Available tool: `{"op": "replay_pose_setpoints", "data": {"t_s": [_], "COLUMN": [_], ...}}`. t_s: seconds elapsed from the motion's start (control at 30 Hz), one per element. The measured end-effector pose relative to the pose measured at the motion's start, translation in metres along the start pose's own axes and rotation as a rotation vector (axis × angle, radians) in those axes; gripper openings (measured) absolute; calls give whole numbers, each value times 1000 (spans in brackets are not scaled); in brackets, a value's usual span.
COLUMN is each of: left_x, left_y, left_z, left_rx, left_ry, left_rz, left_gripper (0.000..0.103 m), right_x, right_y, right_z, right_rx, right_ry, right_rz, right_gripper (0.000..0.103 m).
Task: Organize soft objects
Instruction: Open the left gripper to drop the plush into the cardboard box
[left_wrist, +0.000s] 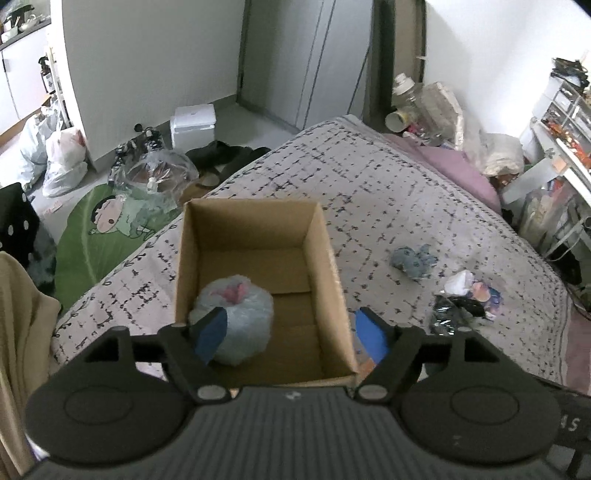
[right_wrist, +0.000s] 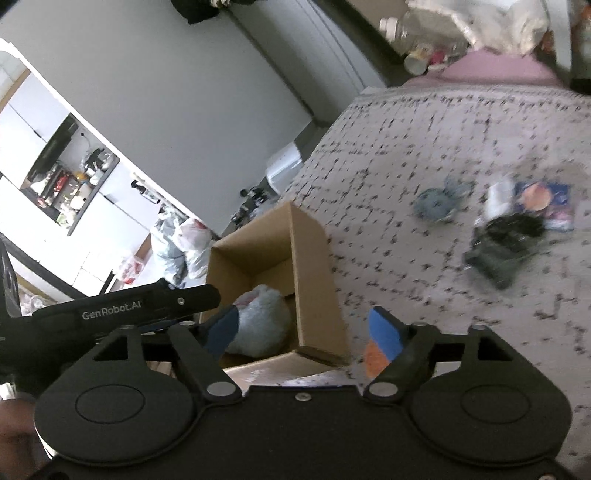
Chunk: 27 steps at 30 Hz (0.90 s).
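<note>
An open cardboard box (left_wrist: 325, 236) (right_wrist: 317, 266) stands on the patterned bedspread (left_wrist: 388, 192). Inside it lies a pale blue plush bundle (left_wrist: 240, 314) (right_wrist: 262, 325) with a pink patch on top. My left gripper (left_wrist: 291, 332) hangs above the box, open, its fingers straddling the box's right wall, nothing pressed between the pads. My right gripper (right_wrist: 303, 332) is open too, over the box's near corner and holding nothing. The left gripper's black body (right_wrist: 129, 306) shows in the right wrist view. On the bed lie a small blue-grey soft toy (left_wrist: 413, 260) (right_wrist: 439, 201) and a black crumpled item (left_wrist: 454, 314) (right_wrist: 502, 247).
A white piece and a colourful packet (left_wrist: 480, 290) (right_wrist: 546, 201) lie by the black item. A pink pillow (left_wrist: 461, 166) and clutter sit at the bed's far end. On the floor to the left are a green cartoon mat (left_wrist: 110, 229), plastic bags (left_wrist: 62, 158) and a white box (left_wrist: 194, 125).
</note>
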<state>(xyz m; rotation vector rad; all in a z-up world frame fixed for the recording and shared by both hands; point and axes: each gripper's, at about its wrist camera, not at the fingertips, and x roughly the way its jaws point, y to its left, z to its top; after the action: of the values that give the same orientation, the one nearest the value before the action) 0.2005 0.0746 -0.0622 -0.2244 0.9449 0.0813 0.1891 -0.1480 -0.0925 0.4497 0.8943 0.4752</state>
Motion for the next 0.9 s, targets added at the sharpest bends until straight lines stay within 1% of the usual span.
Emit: {"op": "replay_pose_setpoints", "data": {"t_s": [0.1, 0.23, 0.37, 0.5, 0.77, 0.9], "left_x": [-8, -15, -22, -28, -29, -25], "left_y": [-10, -23, -35, -52, -69, -73], "left_z": [-2, -6, -10, -15, -28, -32], "left_rx": [14, 25, 32, 65, 54, 27], "left_ry": [-14, -27, -37, -39, -31, -28], "left_rz": [-18, -34, -48, -67, -97, -86], "left_gripper": [76, 77, 77, 77, 78, 78], "right_x": [-17, -34, -49, -62, -81, -87], "right_y": [-4, -13, -25, -35, -61, -73], "right_z": [3, 6, 8, 9, 8, 8], "right_rx": [-15, -20, -7, -11, 16, 38], "right_ry": [-30, -49, -68, -77, -71, -64], "right_rz": [-16, -43, -64, -78, -127, -145], "right_gripper": [85, 85, 89, 93, 93, 93]}}
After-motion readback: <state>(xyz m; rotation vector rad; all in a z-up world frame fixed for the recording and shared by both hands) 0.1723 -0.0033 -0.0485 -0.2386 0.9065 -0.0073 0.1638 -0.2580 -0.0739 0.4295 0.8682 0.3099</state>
